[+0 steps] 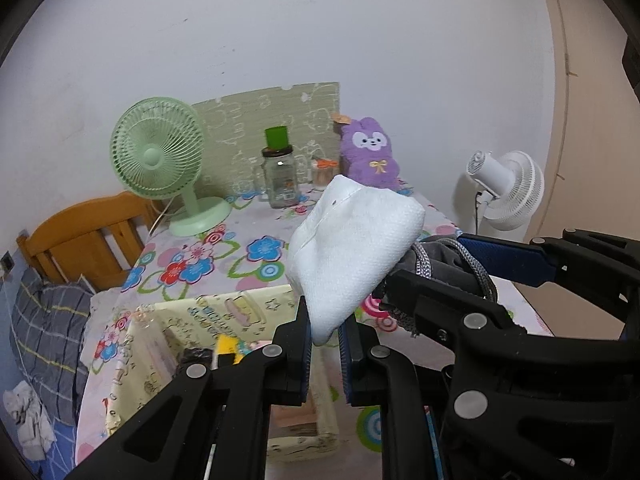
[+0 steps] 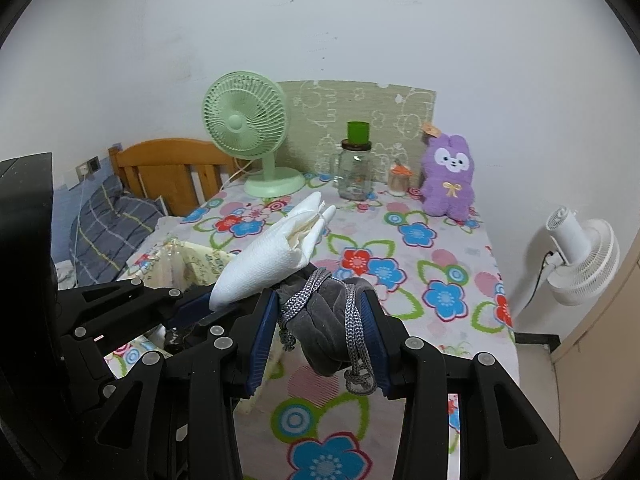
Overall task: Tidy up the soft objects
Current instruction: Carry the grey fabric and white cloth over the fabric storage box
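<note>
My left gripper (image 1: 325,334) is shut on a folded white cloth (image 1: 352,240) and holds it in the air above the floral table. The cloth also shows in the right wrist view (image 2: 272,256). My right gripper (image 2: 320,320) is shut on a grey drawstring pouch (image 2: 326,326) with a grey braided cord, close beside the left gripper. The pouch also shows in the left wrist view (image 1: 448,262). A pale yellow fabric storage box (image 1: 168,344) stands open below the left gripper, with some items inside. A purple plush rabbit (image 2: 448,176) sits at the table's back right.
A green desk fan (image 2: 248,128), a glass jar (image 2: 354,172) with a green cup on its lid and a small jar (image 2: 399,180) stand at the back of the table (image 2: 440,264). A white fan (image 2: 576,260) is to the right, a wooden bed (image 2: 168,172) to the left.
</note>
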Action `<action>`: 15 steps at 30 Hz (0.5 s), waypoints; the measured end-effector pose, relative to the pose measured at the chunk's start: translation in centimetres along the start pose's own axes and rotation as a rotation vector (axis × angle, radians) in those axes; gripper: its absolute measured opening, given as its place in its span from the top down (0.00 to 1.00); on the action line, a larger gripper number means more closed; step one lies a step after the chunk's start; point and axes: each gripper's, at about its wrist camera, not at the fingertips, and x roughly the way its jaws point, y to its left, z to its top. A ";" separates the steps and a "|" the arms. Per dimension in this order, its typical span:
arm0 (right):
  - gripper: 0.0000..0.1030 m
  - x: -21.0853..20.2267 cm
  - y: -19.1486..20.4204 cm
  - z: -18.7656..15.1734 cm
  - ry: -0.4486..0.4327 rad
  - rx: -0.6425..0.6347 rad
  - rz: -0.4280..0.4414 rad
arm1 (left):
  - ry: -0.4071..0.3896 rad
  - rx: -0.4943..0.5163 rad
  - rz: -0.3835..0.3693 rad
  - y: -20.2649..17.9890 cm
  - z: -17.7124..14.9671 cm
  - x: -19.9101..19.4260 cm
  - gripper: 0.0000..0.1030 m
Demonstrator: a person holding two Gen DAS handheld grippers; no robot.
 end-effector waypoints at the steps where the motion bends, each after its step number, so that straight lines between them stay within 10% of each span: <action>1: 0.56 0.2 0.4 0.1 0.003 -0.007 0.005 | 0.000 -0.005 0.004 0.3 -0.1 0.0 0.91; 15: 0.56 3.1 4.5 1.1 0.033 -0.053 0.055 | 0.021 -0.050 0.058 4.8 -1.5 0.5 0.91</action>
